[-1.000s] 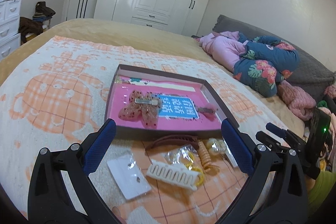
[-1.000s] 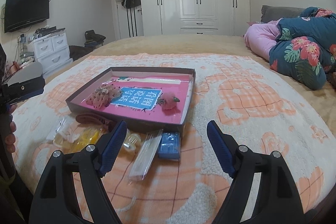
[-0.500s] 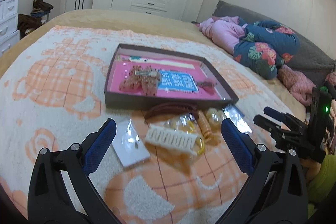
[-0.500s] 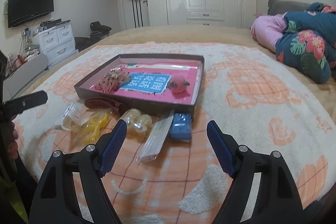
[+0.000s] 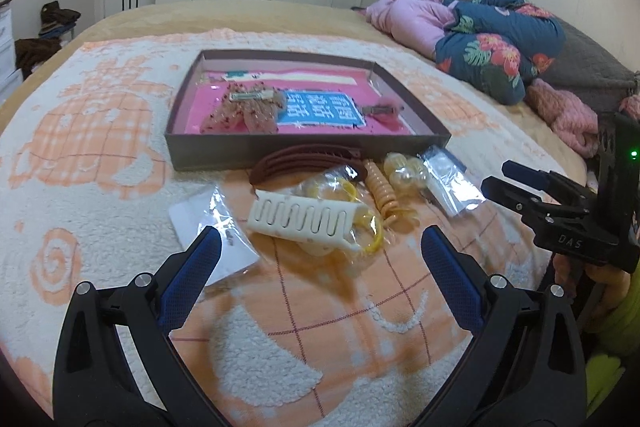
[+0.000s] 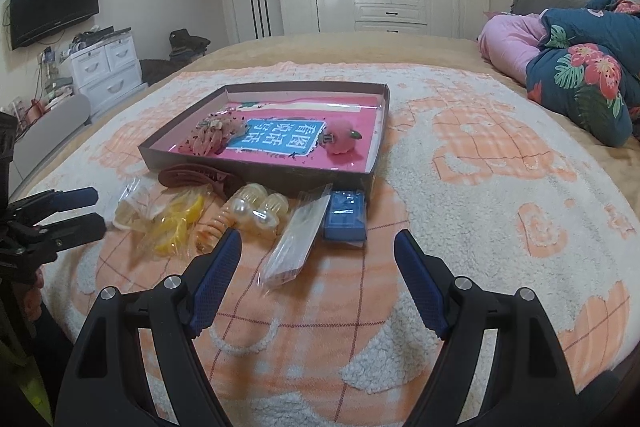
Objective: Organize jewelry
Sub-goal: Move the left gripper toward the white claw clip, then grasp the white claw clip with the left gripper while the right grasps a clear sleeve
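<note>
Jewelry loose on blanket (image 5: pixel 100 155) before box (image 5: pixel 304 147): white comb (image 5: pixel 304 221), brown clip (image 5: pixel 304 161). You're at approach step. Left gripper (image 5: pixel 320 251) spread, empty, above comb; right gripper (image 6: pixel 318 255) spread, empty. Next: lower, straddle comb, squeeze.

Bed (image 6: pixel 460 187) with orange-white blanket, shallow tray (image 6: pixel 256 169), hair accessories strewn alongside

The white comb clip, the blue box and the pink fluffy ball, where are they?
White comb clip (image 5: pixel 304 221), left wrist view, its wavy middle.
Blue box (image 6: pixel 346 215), right wrist view, its top.
Pink fluffy ball (image 6: pixel 340 143), right wrist view, its middle.
</note>
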